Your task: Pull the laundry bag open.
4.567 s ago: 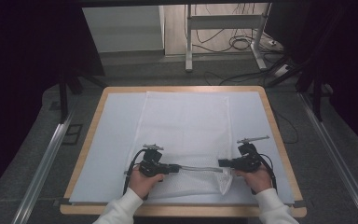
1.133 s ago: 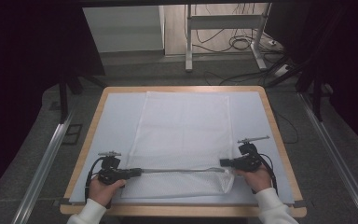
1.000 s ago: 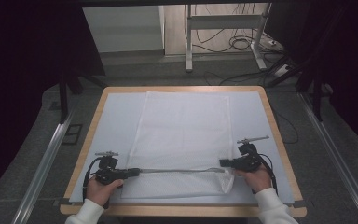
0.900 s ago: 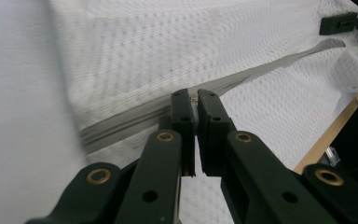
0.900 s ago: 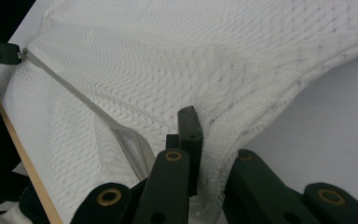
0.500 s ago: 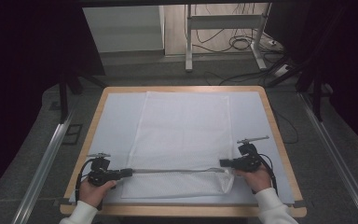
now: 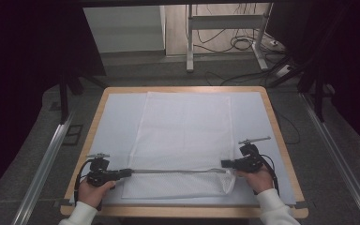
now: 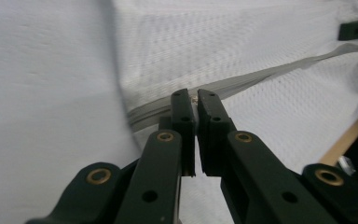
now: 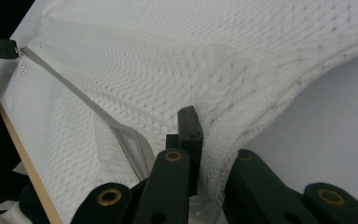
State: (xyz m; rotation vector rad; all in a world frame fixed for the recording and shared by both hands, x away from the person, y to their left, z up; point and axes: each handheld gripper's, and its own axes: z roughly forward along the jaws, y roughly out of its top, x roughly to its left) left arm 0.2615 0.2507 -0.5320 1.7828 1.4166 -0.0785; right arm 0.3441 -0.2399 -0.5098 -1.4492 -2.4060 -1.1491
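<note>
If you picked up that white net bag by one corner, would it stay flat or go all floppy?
Probably floppy: the white mesh bag already bunches and wrinkles where the right hand-held gripper pinches its edge. It likely weighs little, being thin, see-through netting. The grey zipper looks straight, probably because the left hand-held gripper pulls it taut, so it would likely sag too.

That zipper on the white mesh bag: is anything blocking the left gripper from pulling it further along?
Nothing visible does. The left gripper is shut on the zipper at the mesh bag's left edge, with bare mat beyond it.
</note>
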